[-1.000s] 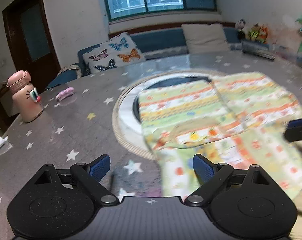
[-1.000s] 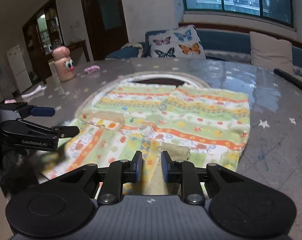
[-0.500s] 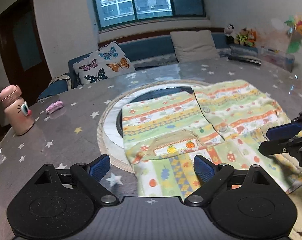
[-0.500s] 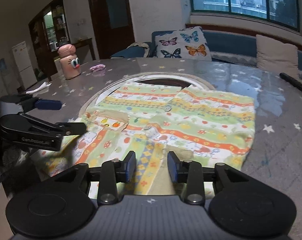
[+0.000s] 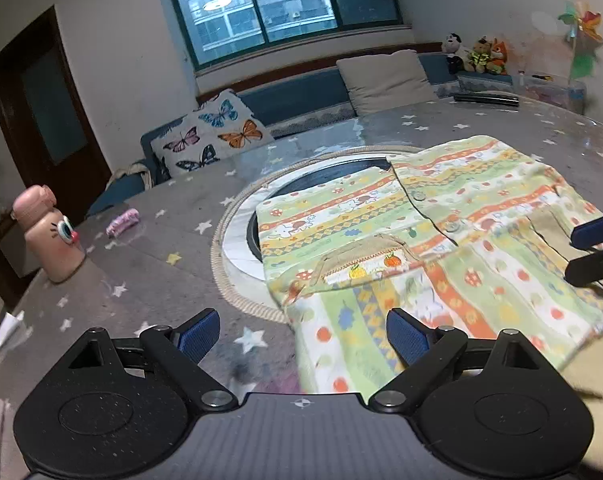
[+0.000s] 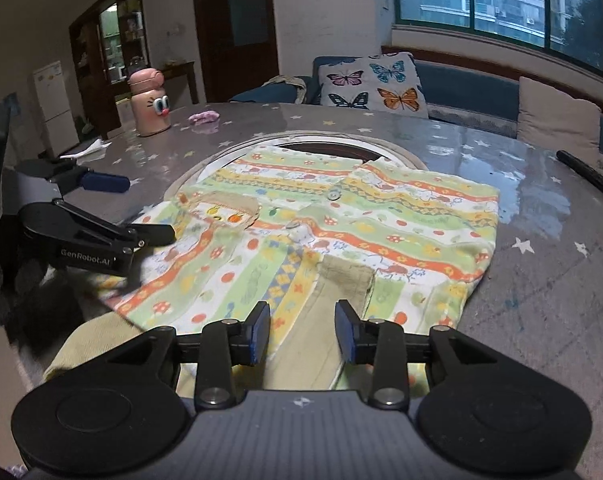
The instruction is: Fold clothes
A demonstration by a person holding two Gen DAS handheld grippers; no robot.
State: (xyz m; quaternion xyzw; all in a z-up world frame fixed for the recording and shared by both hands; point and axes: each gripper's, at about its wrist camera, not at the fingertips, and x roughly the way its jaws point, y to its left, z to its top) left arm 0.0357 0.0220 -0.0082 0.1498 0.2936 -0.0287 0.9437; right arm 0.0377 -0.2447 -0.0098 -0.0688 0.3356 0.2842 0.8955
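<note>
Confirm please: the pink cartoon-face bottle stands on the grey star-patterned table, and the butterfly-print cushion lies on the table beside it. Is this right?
Not quite. The butterfly-print cushion leans on the blue sofa behind the table, as the left wrist view shows. The pink cartoon-face bottle does stand on the table.

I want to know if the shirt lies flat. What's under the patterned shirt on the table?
Under the patterned shirt shows the starred table and part of a round inset ring with a dark centre. How much of the ring lies beneath is covered.

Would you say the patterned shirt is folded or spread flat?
Partly folded: the shirt has both sleeves turned over its buttoned front.
</note>
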